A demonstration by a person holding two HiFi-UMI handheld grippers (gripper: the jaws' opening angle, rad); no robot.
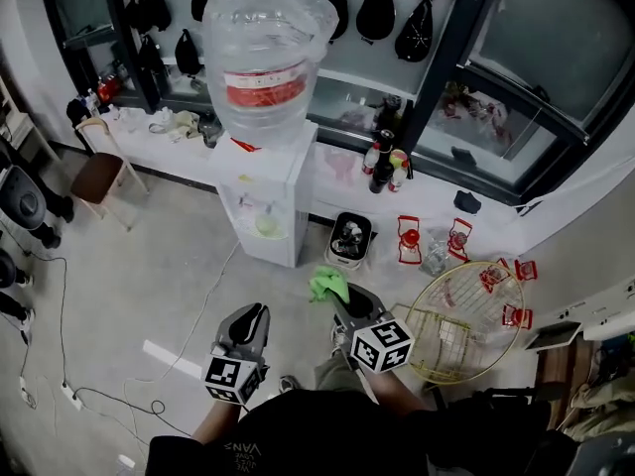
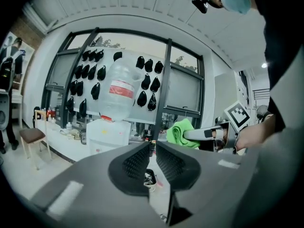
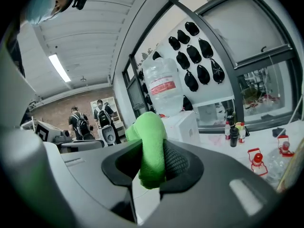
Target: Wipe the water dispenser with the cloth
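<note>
Right gripper (image 1: 338,299) pinches the cloth (image 1: 327,285), left gripper (image 1: 252,317) is closed empty, both well short of the dispenser (image 1: 274,211): step closer, then press the cloth flat while wiping.

The dark grey two-jaw left gripper (image 1: 256,313) is held low ahead of the body, its jaws almost together and empty, while just beside it the matching right gripper (image 1: 338,297) is clamped on a bunched bright green cloth (image 1: 325,285).
</note>
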